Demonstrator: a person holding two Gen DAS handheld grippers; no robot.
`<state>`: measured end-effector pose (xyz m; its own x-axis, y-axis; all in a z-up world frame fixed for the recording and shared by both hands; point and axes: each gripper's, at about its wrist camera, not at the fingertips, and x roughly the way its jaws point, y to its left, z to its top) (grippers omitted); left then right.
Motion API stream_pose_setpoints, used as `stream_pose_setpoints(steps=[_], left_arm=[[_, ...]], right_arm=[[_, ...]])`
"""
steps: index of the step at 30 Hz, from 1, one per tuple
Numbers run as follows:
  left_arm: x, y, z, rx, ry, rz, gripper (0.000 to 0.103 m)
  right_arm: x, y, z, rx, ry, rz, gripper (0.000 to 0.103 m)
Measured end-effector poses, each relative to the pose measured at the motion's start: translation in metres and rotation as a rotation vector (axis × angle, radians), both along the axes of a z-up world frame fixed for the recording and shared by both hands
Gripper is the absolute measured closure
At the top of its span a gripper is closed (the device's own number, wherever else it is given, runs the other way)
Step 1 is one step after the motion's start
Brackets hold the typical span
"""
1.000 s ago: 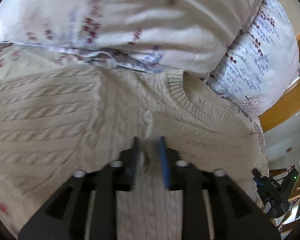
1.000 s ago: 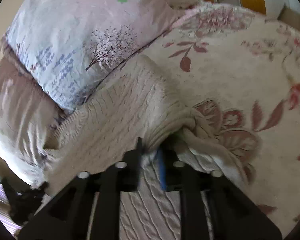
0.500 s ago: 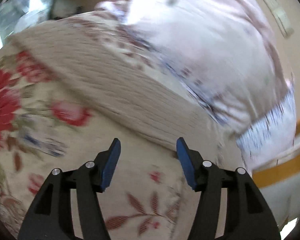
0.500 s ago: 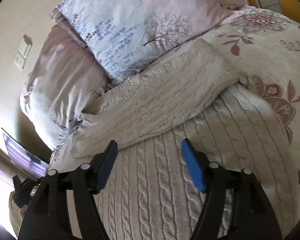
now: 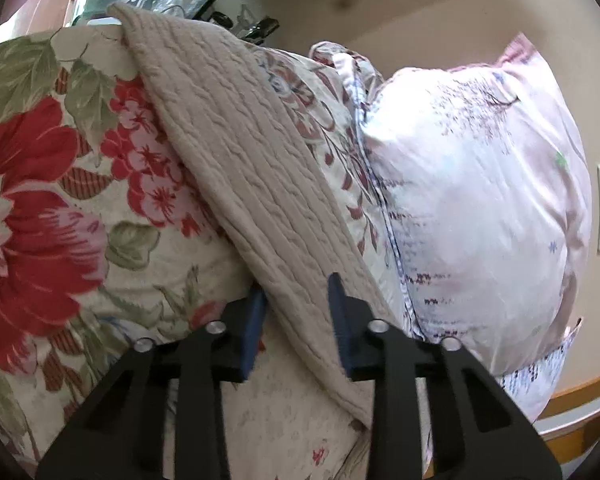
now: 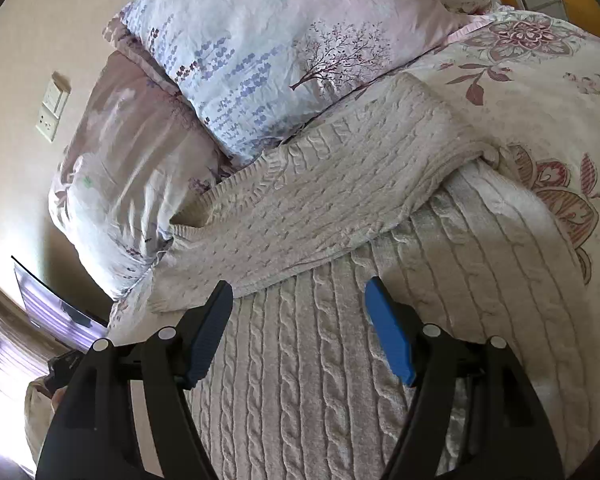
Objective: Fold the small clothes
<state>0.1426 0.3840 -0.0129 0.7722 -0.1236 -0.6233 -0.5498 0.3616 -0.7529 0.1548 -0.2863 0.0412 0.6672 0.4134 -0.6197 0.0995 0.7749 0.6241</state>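
The cream cable-knit sweater (image 6: 340, 216) lies on the floral bed (image 6: 548, 92), one sleeve folded across. The left hand-held gripper (image 5: 296, 312), jaws apart, straddles the other sleeve (image 5: 252, 184): pinch deep, then carry toward three o'clock. The right hand-held gripper (image 6: 300, 320) hovers released. A second ago both were clenched on knit.

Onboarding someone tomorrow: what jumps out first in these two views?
The cream cable-knit sweater fills the right wrist view, one sleeve folded across its body, with the right gripper open above it. In the left view, the left gripper straddles another sleeve stretched over the bedspread with big red flowers. Pale printed pillows sit behind.
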Motion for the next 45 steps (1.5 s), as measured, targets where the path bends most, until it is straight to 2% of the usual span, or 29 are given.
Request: stream_pose_setpoints(steps=[1,2,3,7,10,14,16,21,25,29,31,32,35,36,38,40,42,44,45], left_arm=[[0.0,0.002,-0.001,-0.002,0.001,0.0,0.083],[0.001,0.004,-0.003,-0.007,0.006,-0.001,0.093],[0.001,0.004,-0.003,-0.012,0.003,-0.002,0.096],[-0.001,-0.002,0.011,0.029,-0.044,-0.01,0.097],[0.002,-0.018,0.038,0.053,-0.126,-0.051,0.097],[0.015,-0.061,0.076,0.096,-0.227,-0.172,0.097],[0.026,-0.096,0.092,0.112,-0.268,-0.26,0.098],[0.059,-0.199,0.106,0.164,-0.322,-0.493,0.098],[0.08,-0.28,0.093,0.217,-0.291,-0.641,0.097],[0.097,-0.35,0.06,0.301,-0.168,-0.802,0.096],[0.095,-0.367,0.043,0.301,-0.097,-0.885,0.083],[0.093,-0.366,0.04,0.289,-0.093,-0.902,0.073],[0.073,-0.34,0.046,0.218,-0.149,-0.938,0.062],[0.066,-0.331,0.047,0.217,-0.161,-0.93,0.06],[0.047,-0.297,0.051,0.239,-0.181,-0.864,0.06],[0.035,-0.27,0.047,0.252,-0.167,-0.791,0.061],[0.029,-0.247,0.042,0.244,-0.147,-0.733,0.061],[0.026,-0.228,0.035,0.238,-0.116,-0.687,0.063],[0.024,-0.221,0.031,0.235,-0.099,-0.671,0.063]], right_arm=[[0.0,0.0,0.0,0.003,-0.001,0.0,0.033],[0.0,0.0,0.0,0.004,-0.002,0.0,0.033],[0.0,0.001,0.0,0.007,-0.003,0.001,0.033],[0.0,0.0,-0.001,0.017,-0.007,0.004,0.032],[0.0,-0.002,-0.001,0.025,-0.01,0.005,0.032],[0.0,-0.003,-0.001,0.033,-0.013,0.006,0.032],[0.0,-0.003,-0.001,0.036,-0.014,0.006,0.032],[0.0,-0.004,-0.001,0.037,-0.015,0.005,0.032],[0.0,-0.004,-0.002,0.036,-0.016,0.001,0.032],[0.002,-0.001,0.001,-0.008,0.019,0.023,0.032],[0.001,0.002,0.008,-0.044,0.034,0.051,0.032],[0.0,0.004,0.014,-0.059,0.033,0.072,0.032],[0.001,0.015,0.038,-0.137,0.005,0.149,0.032],[0.003,0.021,0.047,-0.163,-0.016,0.185,0.032],[0.006,0.043,0.067,-0.248,-0.092,0.282,0.032],[0.011,0.08,0.084,-0.348,-0.174,0.408,0.034],[0.017,0.118,0.091,-0.398,-0.246,0.528,0.041],[0.021,0.152,0.091,-0.439,-0.287,0.624,0.054],[0.024,0.169,0.089,-0.457,-0.303,0.674,0.056]])
